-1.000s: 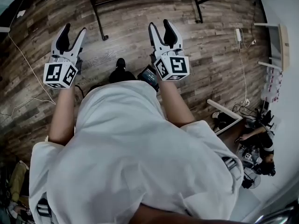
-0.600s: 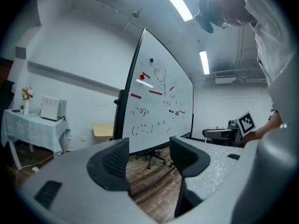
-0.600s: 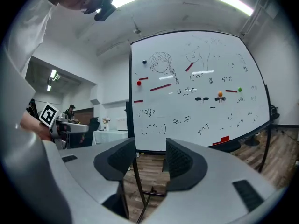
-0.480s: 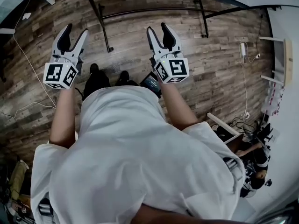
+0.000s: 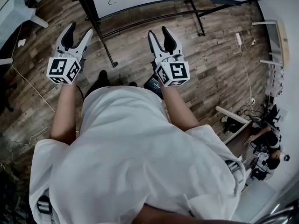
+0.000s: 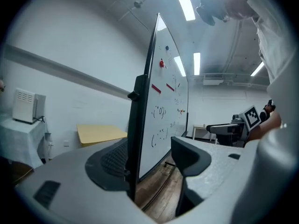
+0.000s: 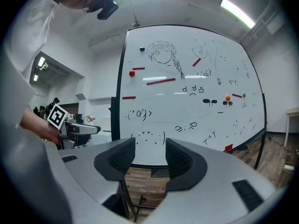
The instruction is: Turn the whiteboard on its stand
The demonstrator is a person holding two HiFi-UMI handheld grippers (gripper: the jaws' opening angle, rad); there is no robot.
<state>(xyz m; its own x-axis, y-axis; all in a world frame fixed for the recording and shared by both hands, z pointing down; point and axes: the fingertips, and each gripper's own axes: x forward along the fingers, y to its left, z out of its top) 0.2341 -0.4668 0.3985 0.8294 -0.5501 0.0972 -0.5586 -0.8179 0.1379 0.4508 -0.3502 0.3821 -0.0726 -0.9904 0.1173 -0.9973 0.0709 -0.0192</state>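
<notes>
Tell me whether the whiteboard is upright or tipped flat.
Upright: the large white whiteboard stands vertical on its black metal stand, drawings right way up.

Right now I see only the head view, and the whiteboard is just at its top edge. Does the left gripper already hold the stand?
Observer: No. The left gripper is open, and its jaws have just been opening. The stand's black post shows in the gap between them, not clamped.
Operator: And what does the right gripper face?
Observer: The right gripper, open and empty, faces the drawn side of the whiteboard, which carries red strips.
</notes>
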